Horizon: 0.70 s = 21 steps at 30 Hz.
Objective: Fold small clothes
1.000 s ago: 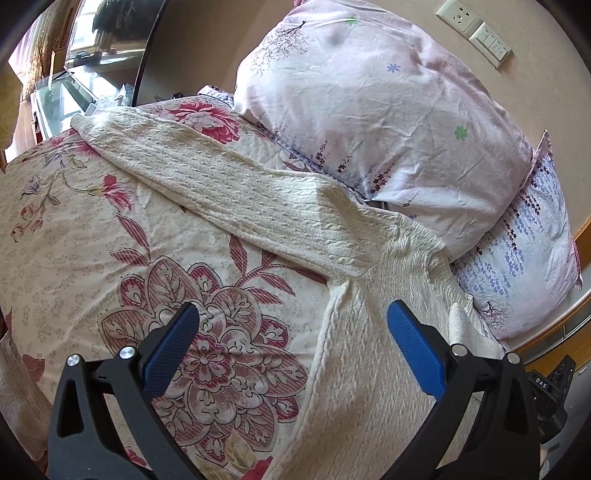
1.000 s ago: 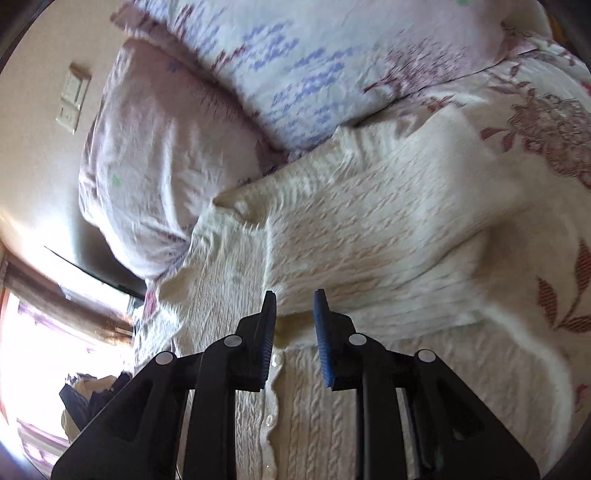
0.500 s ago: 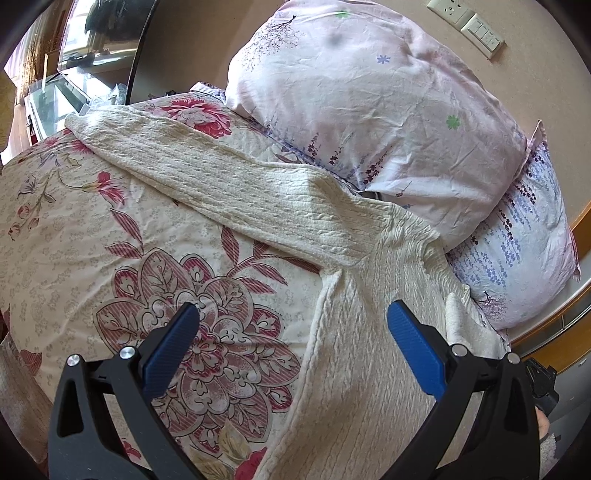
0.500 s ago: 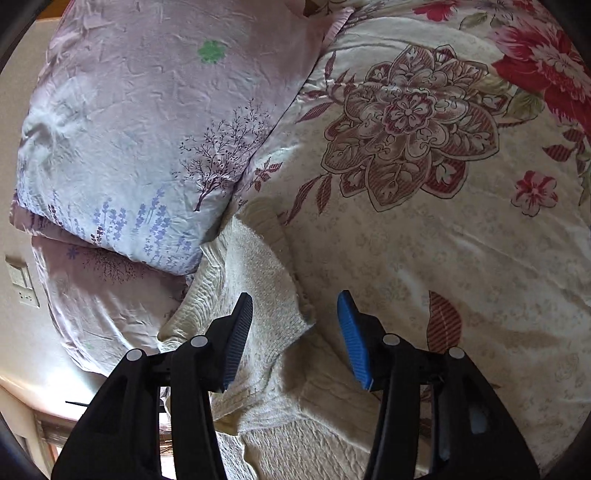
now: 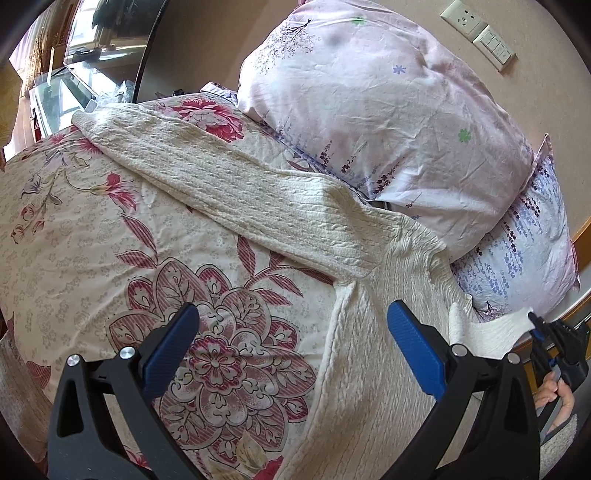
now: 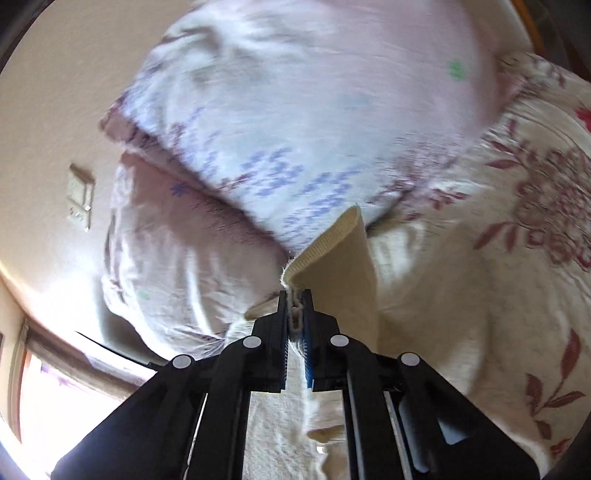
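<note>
A: Nearest the left wrist camera, what shows?

B: The left black two-finger gripper with blue pads [image 5: 291, 334] hovers with its jaws spread wide and nothing between them. Under it lies the cream cable-knit cardigan [image 5: 369, 369], its body flat on the floral bedspread of cream cloth with red and maroon flowers [image 5: 92, 240].

A: And the sleeves?

B: One sleeve [image 5: 229, 188] stretches flat across the bedspread toward its far left edge. The other sleeve's ribbed cuff [image 6: 325, 240] is pinched between the closed jaws of the right black two-finger gripper with blue pads [image 6: 295, 314] and lifted off the bed, so the fabric stands up ahead of the fingers. In the left view that raised strip [image 5: 491, 328] runs to the right gripper [image 5: 554, 347] by the bed's right edge.

A: Farther back?

B: Two pillows in pale pink cases printed with purple sprigs [image 5: 369, 103] lean at the head of the bed, the cardigan's shoulder touching them. Behind them, on the beige wall, sits a white socket and switch plate [image 5: 480, 33]. The right view is motion-blurred.
</note>
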Each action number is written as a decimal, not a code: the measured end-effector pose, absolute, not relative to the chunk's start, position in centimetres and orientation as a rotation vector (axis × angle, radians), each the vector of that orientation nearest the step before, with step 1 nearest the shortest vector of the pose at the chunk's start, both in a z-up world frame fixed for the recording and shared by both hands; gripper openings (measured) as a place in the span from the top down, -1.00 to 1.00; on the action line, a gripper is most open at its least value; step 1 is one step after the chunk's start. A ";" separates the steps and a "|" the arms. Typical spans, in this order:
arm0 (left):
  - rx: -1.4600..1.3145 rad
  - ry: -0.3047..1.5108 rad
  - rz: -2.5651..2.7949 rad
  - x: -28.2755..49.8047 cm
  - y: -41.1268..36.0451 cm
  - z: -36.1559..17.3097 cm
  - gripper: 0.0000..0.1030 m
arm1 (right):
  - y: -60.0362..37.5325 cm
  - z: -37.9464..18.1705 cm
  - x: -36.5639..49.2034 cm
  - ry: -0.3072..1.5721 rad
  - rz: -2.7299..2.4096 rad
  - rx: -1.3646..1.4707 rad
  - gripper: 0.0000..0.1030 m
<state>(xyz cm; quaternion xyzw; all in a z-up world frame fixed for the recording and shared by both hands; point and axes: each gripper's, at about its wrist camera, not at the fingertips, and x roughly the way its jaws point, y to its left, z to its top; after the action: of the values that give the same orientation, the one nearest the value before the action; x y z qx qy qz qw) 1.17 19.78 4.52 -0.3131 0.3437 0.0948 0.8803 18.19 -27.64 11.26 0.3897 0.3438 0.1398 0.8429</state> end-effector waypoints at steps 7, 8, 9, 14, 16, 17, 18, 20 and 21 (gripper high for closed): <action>-0.670 0.717 0.189 1.7 21.5 4.5 -0.96 | -10.8 12.8 20.0 0.811 0.559 0.563 0.86; -0.671 0.716 0.189 1.7 21.7 4.5 -0.96 | -8.3 11.9 20.1 0.857 0.586 0.499 0.86; -0.672 0.715 0.188 1.7 22.0 4.5 -0.96 | -6.0 10.7 19.9 0.916 0.607 0.430 0.85; -0.642 0.696 0.184 1.5 23.1 5.0 -0.96 | -4.2 7.6 17.3 1.043 0.637 0.382 0.46; -0.636 0.698 0.183 1.4 23.4 5.0 -0.96 | -7.9 7.2 16.4 1.033 0.560 0.466 0.26; -0.636 0.700 0.183 1.4 23.5 4.9 -0.96 | -10.3 6.8 16.0 1.030 0.518 0.530 0.26; -0.638 0.703 0.183 1.5 23.5 4.8 -0.96 | -12.9 6.4 15.5 1.025 0.473 0.609 0.26; -0.641 0.713 0.179 1.7 23.5 4.5 -0.96 | -18.5 5.5 14.0 1.003 0.374 0.774 0.26; -0.641 0.721 0.176 1.9 23.4 4.3 -0.96 | -21.2 5.0 12.9 0.987 0.320 0.852 0.26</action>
<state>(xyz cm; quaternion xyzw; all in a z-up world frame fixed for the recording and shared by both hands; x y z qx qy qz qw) 1.95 23.42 4.33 -0.3077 0.3462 0.0845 0.8822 12.93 -21.16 5.02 0.3948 0.4574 0.1480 0.7830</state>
